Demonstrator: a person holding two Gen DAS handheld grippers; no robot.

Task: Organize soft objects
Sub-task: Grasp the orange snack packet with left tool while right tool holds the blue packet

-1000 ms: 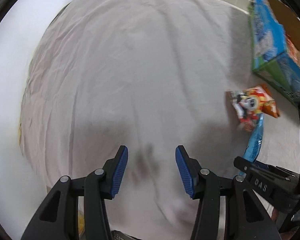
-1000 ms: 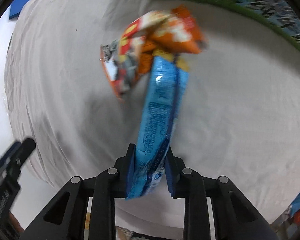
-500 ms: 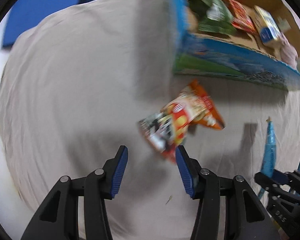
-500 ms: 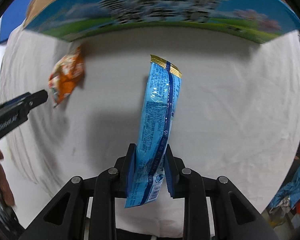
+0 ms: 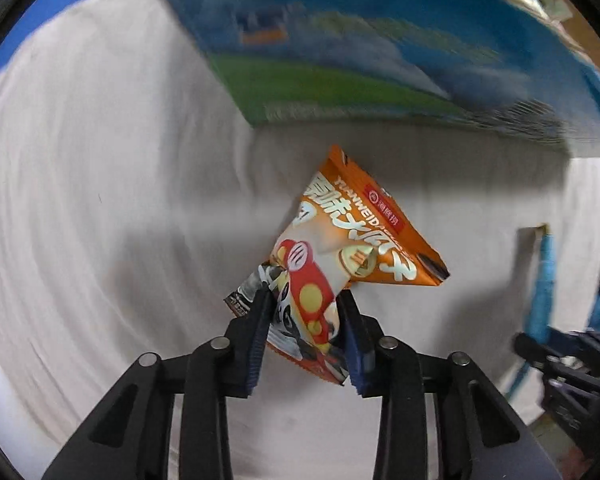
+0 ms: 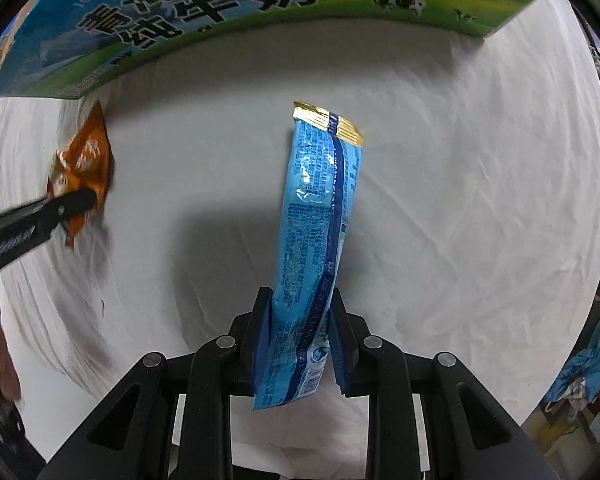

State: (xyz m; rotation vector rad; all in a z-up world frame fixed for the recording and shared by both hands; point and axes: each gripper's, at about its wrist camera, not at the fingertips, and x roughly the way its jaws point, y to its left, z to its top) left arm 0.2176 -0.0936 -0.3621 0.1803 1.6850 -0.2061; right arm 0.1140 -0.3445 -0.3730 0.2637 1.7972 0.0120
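My left gripper (image 5: 305, 312) is shut on an orange and red snack bag (image 5: 340, 252) lying on the white cloth just in front of the blue and green carton (image 5: 340, 64). The bag also shows in the right wrist view (image 6: 85, 168), with the left gripper's finger (image 6: 60, 208) on it. My right gripper (image 6: 300, 320) is shut on a long blue snack packet (image 6: 320, 216) with a gold top seal, held upright above the cloth. That packet shows at the right edge of the left wrist view (image 5: 542, 280).
The milk carton (image 6: 220, 12) stands along the far side of the cloth-covered table (image 6: 480, 200). The table's right edge drops off to a floor with blue and red clutter (image 6: 592, 368). A blue mat (image 5: 16, 44) lies beyond the far left.
My left gripper moved forward to the orange bag and shut on it. My right gripper, still holding the blue packet, moved closer to the carton.
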